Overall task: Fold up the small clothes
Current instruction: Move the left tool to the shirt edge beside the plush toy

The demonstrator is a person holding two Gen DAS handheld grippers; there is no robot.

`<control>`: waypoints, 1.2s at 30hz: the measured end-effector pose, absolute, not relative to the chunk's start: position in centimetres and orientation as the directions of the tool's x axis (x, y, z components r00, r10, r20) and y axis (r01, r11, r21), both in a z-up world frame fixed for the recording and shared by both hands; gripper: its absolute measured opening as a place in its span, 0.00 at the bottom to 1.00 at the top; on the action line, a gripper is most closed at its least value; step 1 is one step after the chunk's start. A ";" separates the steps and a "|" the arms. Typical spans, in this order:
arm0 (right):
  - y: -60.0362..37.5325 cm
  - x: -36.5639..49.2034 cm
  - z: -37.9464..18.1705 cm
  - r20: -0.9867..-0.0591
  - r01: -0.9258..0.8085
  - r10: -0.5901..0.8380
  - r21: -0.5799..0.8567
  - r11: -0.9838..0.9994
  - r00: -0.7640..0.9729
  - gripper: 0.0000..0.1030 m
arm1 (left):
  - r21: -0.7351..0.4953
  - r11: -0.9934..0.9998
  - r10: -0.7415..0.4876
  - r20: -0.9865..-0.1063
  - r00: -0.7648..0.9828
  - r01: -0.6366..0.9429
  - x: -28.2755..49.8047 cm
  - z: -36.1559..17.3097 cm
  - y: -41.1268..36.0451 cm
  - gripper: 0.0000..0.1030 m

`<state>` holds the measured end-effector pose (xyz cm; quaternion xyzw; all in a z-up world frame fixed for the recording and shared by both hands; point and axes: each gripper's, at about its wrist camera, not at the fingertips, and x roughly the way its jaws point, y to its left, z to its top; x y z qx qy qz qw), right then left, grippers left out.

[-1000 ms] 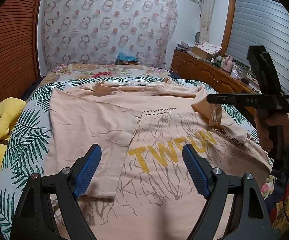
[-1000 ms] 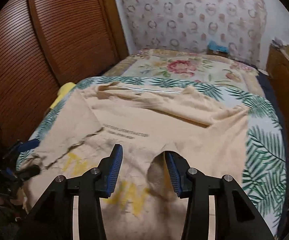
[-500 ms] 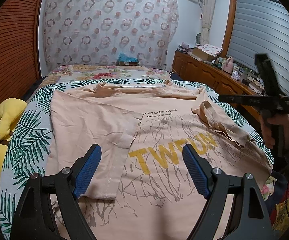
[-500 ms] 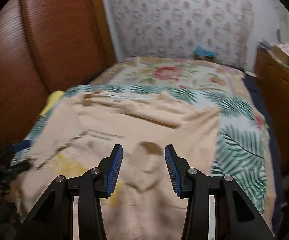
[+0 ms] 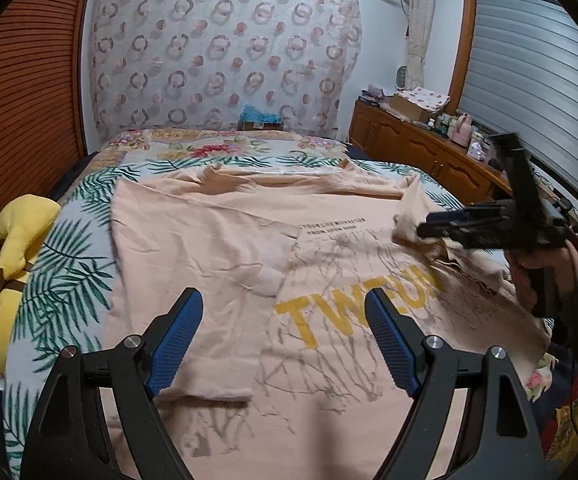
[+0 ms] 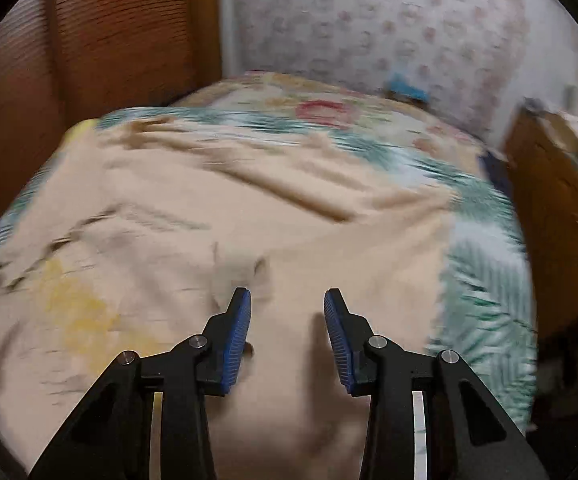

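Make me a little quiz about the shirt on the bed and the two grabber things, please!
1. True or false: one side of the peach T-shirt is already folded over its printed front.
2. What colour are the big letters on it?
3. Which is spread wider: A) left hand-held gripper, B) right hand-held gripper?

Key:
1. True; the folded part covers the start of the print.
2. Yellow.
3. A. The right one's jaws have just been closing, above the shirt's rumpled far side, pads not pressing cloth.
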<state>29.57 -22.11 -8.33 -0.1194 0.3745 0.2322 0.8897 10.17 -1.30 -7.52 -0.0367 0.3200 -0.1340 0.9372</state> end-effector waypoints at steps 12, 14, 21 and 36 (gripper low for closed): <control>-24.1 30.1 -7.4 -0.679 -0.451 0.308 -0.038 0.892 0.666 0.39 | -0.089 0.984 -0.176 -0.622 0.763 0.155 14.3 -7.5 3.1 0.81; -25.0 30.0 -7.3 -0.673 -0.421 0.281 -0.049 0.906 0.684 0.39 | -0.080 0.987 -0.159 -0.630 0.760 0.140 15.2 -7.6 4.0 0.81; -27.3 32.6 -8.4 -0.689 -0.348 0.221 -0.049 0.936 0.691 0.51 | -0.105 0.991 -0.134 -0.663 0.737 0.085 18.7 -8.2 7.7 0.78; -27.9 34.9 -7.6 -0.727 -0.288 0.156 -0.060 0.956 0.668 0.58 | -0.106 0.994 -0.098 -0.766 0.636 0.025 26.6 -10.9 11.0 0.52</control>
